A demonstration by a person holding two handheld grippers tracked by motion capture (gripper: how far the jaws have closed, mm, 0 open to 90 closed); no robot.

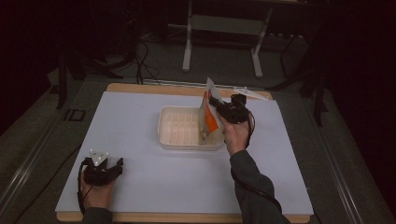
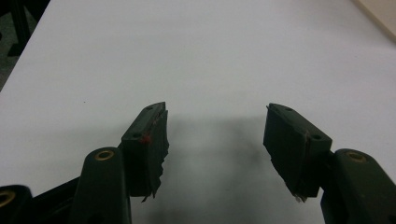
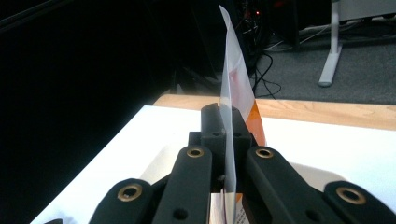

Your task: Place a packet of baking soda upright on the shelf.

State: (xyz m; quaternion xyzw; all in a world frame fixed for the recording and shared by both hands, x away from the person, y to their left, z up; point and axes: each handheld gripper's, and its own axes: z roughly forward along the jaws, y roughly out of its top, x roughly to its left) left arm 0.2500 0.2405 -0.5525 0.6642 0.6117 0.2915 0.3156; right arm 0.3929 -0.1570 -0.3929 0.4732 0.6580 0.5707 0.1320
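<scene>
A white and orange plastic packet (image 1: 208, 113) stands upright over the right end of a shallow cream tray (image 1: 173, 138) in the middle of the white table. My right gripper (image 1: 214, 102) is shut on the packet near its top edge; in the right gripper view the thin packet (image 3: 236, 84) rises edge-on between the closed jaws of that gripper (image 3: 226, 122). My left gripper (image 1: 117, 164) rests on the table at the front left, open with nothing in it. In the left gripper view, this gripper (image 2: 215, 122) has its jaws spread wide over bare white surface.
The white sheet (image 1: 140, 182) covers a wooden tabletop whose edge (image 1: 154, 88) shows at the back. A metal stand (image 1: 188, 46) and cables lie on the dark floor beyond. A small white item (image 1: 250, 92) lies at the table's far edge.
</scene>
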